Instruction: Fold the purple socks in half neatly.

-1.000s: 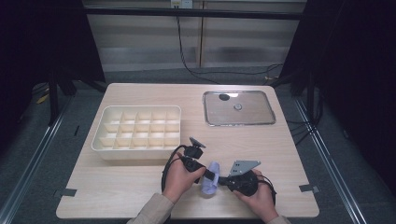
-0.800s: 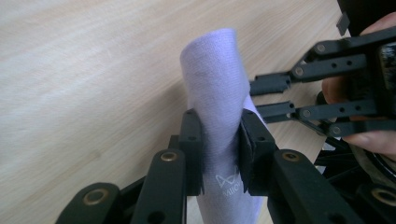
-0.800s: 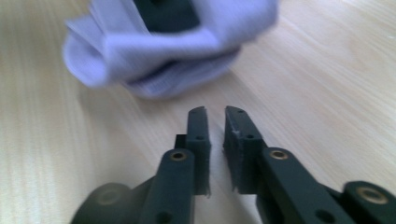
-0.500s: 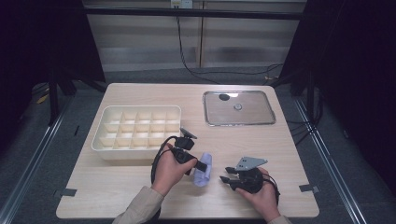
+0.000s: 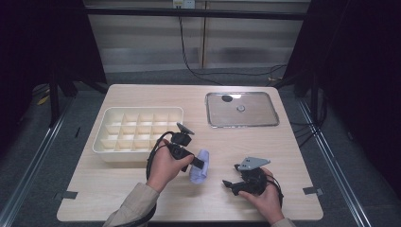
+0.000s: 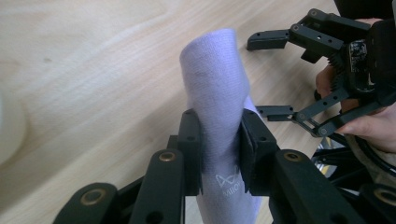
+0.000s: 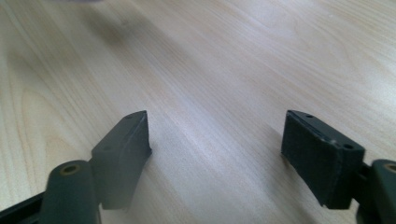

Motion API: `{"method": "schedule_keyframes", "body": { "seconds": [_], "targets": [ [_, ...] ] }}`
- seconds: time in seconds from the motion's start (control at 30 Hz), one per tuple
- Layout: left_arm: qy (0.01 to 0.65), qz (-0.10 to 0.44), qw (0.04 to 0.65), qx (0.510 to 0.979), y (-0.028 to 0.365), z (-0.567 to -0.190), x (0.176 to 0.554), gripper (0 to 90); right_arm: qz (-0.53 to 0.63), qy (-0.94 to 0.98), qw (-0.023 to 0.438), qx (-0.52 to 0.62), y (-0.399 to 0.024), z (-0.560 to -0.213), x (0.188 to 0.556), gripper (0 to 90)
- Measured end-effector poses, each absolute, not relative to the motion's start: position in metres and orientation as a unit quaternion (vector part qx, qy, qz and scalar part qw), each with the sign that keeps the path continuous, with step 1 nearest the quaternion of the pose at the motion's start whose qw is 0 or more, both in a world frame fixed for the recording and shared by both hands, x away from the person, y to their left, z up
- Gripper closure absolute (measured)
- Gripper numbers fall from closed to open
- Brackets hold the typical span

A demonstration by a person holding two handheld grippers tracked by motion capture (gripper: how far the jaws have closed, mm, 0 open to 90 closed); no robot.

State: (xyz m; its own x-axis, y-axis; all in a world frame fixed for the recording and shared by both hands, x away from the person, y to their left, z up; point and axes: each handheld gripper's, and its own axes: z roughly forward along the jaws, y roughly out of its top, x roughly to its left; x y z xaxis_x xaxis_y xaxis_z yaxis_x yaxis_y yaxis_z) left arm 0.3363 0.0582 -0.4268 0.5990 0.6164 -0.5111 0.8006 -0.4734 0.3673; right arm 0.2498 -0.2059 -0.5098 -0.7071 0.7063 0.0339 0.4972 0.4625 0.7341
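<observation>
With the right gripper (image 5: 230,183) spread empty, having just been opening, the lilac sock (image 6: 217,116) pinched solely by the left gripper (image 6: 219,154) at lower centre may slip free.

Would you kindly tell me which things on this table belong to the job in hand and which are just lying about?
In hand:
- lavender sock, clamped in the left tongs
- right tongs, just opened, nothing between them

Lying about:
- cream divided tray
- metal tray

Bare table (image 5: 142,189) lies open ahead of both hands; compartment tray (image 5: 137,130) blocks the far left.
</observation>
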Motion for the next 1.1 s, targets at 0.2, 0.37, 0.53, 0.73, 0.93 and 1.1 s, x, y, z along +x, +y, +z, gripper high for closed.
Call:
{"method": "schedule_keyframes", "body": {
  "seconds": [0.2, 0.37, 0.53, 0.73, 0.93, 1.1],
  "targets": [
    [0.421, -0.152, 0.296, 0.844, 0.063, -0.416, 0.339, 72.4, 0.369, 0.843, 0.142, 0.365, -0.206, -0.510, 0.251, 15.8],
    [0.422, -0.143, 0.295, 0.845, 0.067, -0.407, 0.341, 72.3, 0.366, 0.843, 0.141, 0.368, -0.205, -0.510, 0.251, 13.6],
    [0.423, -0.134, 0.295, 0.846, 0.072, -0.399, 0.346, 72.3, 0.366, 0.843, 0.140, 0.367, -0.205, -0.510, 0.251, 13.4],
    [0.422, -0.133, 0.289, 0.849, 0.078, -0.393, 0.351, 72.3, 0.364, 0.843, 0.143, 0.369, -0.205, -0.510, 0.251, 13.3],
    [0.424, -0.130, 0.295, 0.846, 0.083, -0.388, 0.356, 72.3, 0.364, 0.843, 0.143, 0.369, -0.205, -0.510, 0.251, 13.3],
    [0.429, -0.126, 0.291, 0.846, 0.088, -0.384, 0.360, 72.3, 0.364, 0.842, 0.143, 0.370, -0.205, -0.510, 0.251, 13.3]
  ]
}}
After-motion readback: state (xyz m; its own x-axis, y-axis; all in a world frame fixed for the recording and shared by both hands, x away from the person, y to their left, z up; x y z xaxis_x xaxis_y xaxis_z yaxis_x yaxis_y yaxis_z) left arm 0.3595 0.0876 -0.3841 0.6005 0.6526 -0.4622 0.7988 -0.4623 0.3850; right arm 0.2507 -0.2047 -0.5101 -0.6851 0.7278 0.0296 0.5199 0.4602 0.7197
